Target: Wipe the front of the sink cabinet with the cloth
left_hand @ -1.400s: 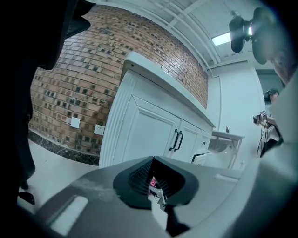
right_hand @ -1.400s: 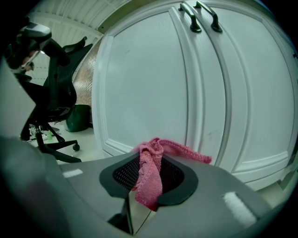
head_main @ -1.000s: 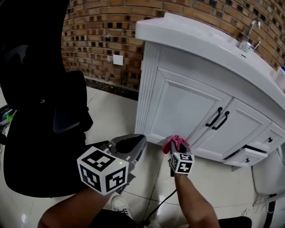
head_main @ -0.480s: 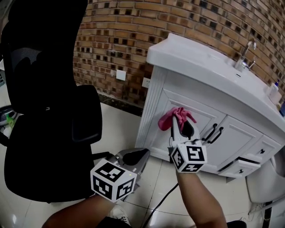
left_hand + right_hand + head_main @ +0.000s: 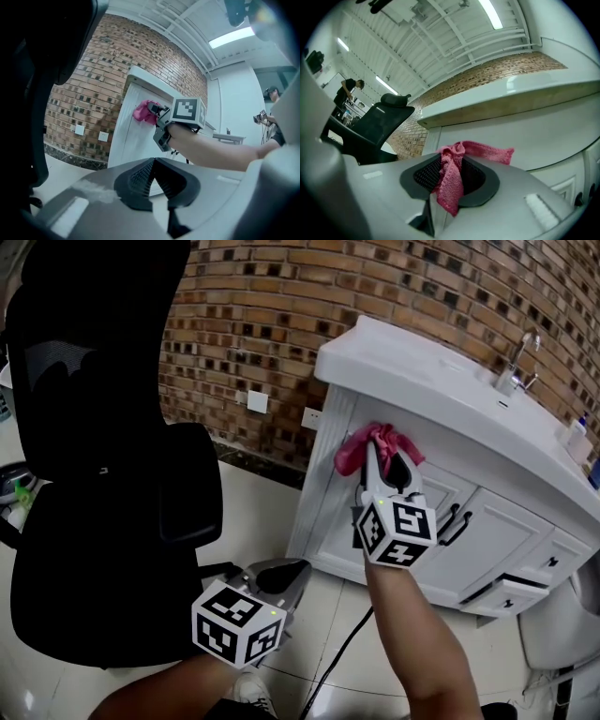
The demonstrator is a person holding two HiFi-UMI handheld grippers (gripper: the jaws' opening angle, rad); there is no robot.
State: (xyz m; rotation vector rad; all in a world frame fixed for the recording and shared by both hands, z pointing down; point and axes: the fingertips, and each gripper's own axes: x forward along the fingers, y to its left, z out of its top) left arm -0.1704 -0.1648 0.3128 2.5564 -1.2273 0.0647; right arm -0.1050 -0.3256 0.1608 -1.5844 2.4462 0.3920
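The white sink cabinet (image 5: 394,493) stands against the brick wall, its panelled doors facing me. My right gripper (image 5: 384,454) is shut on a pink cloth (image 5: 367,444) and holds it against the top left of the cabinet front, just under the countertop. In the right gripper view the pink cloth (image 5: 452,176) hangs out of the closed jaws, with the cabinet (image 5: 525,136) right behind. My left gripper (image 5: 281,573) hangs low near the floor, shut and empty. From the left gripper view, the pink cloth (image 5: 144,111) shows pressed to the cabinet (image 5: 129,131).
A black office chair (image 5: 94,474) fills the left. A faucet (image 5: 517,360) and basin top the counter. Black door handles (image 5: 455,519) sit right of the cloth, a lower drawer (image 5: 511,589) stands ajar. A black cable (image 5: 342,652) trails on the tiled floor.
My right gripper has carried the cloth upward, from the cabinet's bottom edge to the top of the left door under the countertop. The left gripper stayed low.
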